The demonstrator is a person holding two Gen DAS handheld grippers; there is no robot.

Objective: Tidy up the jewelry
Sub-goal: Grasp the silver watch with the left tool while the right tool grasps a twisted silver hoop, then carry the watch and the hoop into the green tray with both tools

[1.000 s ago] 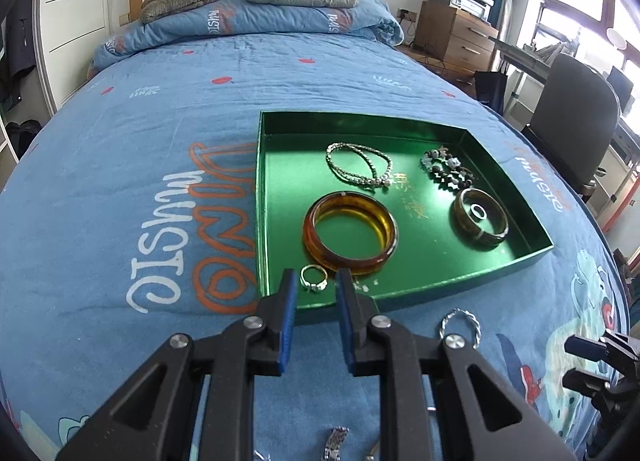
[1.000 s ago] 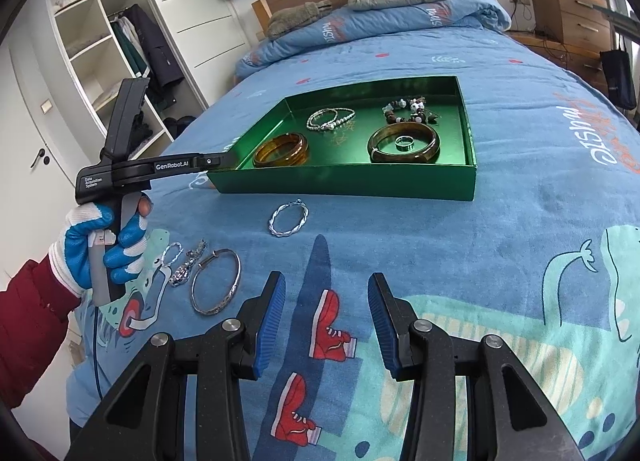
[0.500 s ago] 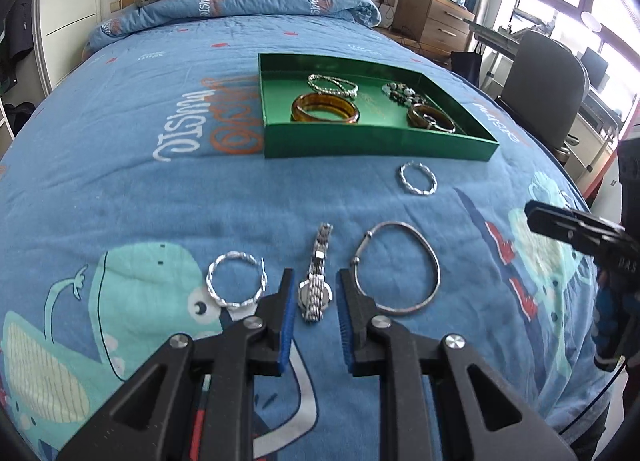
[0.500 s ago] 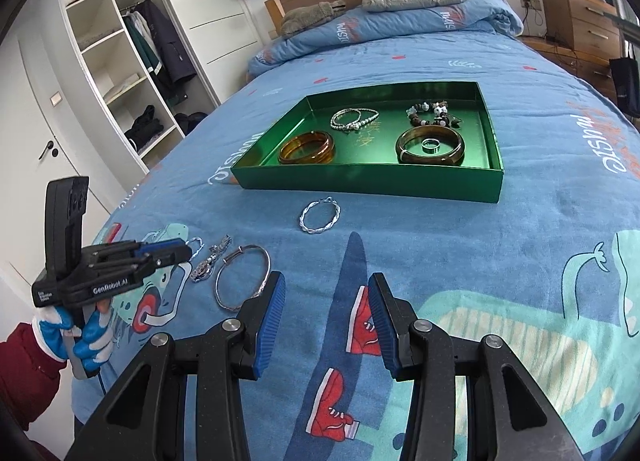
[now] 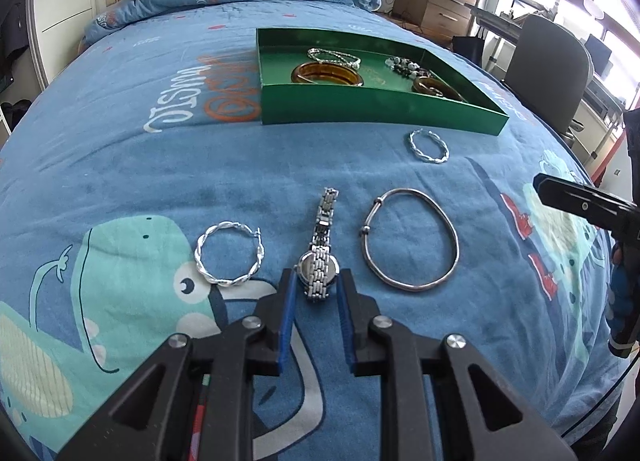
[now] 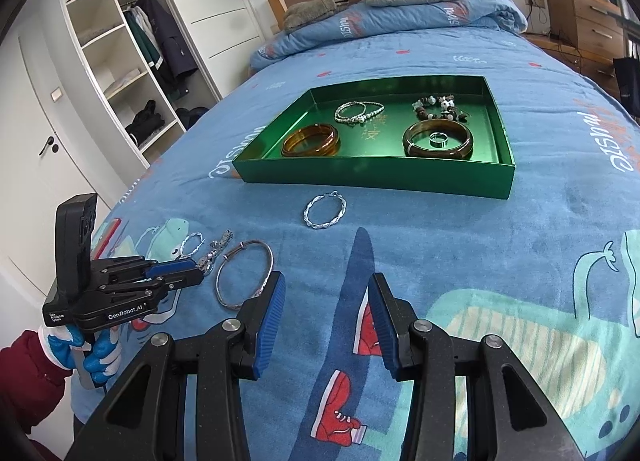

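Now the left gripper (image 5: pixel 316 293) brackets the silver watch (image 5: pixel 319 259) lying on the blue bedspread (image 5: pixel 160 165), jaws apart and nothing clamped, so closing then carrying to the green tray (image 5: pixel 372 105) seems next, while the right gripper (image 6: pixel 326 315) hovers open and empty

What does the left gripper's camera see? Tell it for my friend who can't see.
The left gripper hangs open over a silver watch lying on a blue bedspread. A twisted hoop lies to its left, a thin bangle to its right, and a green tray of jewelry sits beyond.
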